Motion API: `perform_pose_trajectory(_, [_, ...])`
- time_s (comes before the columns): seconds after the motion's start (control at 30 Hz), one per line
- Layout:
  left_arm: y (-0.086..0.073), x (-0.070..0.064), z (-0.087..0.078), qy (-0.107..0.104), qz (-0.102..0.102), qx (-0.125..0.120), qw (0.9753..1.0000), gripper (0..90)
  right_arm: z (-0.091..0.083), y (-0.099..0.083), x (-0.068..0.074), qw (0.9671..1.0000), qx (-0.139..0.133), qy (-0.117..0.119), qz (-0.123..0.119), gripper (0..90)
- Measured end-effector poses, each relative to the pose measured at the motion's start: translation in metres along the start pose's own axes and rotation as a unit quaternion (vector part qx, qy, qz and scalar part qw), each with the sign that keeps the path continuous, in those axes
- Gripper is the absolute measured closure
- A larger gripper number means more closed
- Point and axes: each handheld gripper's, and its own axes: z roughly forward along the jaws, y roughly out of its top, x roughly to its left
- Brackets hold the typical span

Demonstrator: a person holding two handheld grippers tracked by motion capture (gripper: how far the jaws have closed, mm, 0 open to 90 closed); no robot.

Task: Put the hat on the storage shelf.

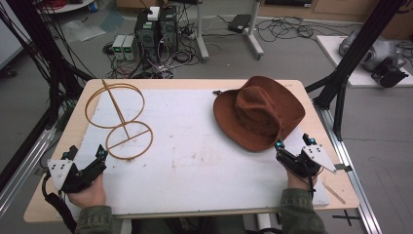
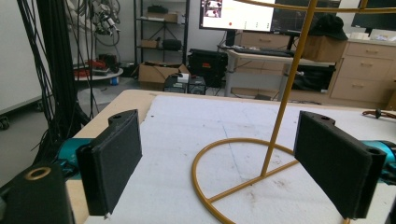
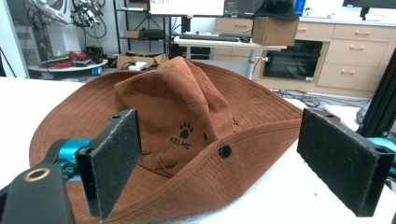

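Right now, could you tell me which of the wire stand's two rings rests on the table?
The smaller ring, nearer the left gripper, lies flat on the white mat; the larger ring sits atop the slanted pole.

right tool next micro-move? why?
Probably ease the right tool forward to close on the near brim of the hat. Its jaws stand open with the brim lying between and just ahead of them, nothing held. The left tool is likewise open before the wire stand.
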Motion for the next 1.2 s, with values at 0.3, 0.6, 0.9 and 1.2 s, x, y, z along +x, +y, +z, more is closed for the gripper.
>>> perform_pose_trajectory(0.3, [-0.0003,-0.0001,0.0006,0.000,0.000,-0.001,1.0000,15.6,0.0004,0.0000,-0.0003,1.0000,-0.001,-0.001,0.000,12.9])
perform_pose_trajectory(0.6, [-0.0004,-0.0002,0.0009,0.000,0.000,-0.001,1.0000,15.6,0.0003,0.0000,-0.0005,1.0000,-0.001,-0.001,0.000,12.9])
perform_pose_trajectory(0.9, [-0.0005,-0.0003,0.0009,0.000,0.001,0.000,1.0000,15.6,0.0010,0.0003,-0.0008,1.0000,-0.002,-0.001,0.003,12.9])
perform_pose_trajectory(1.2, [-0.0007,0.0001,0.0008,-0.001,0.003,0.001,1.0000,15.6,0.0051,0.0028,-0.0032,1.0000,-0.003,-0.001,0.005,12.8])
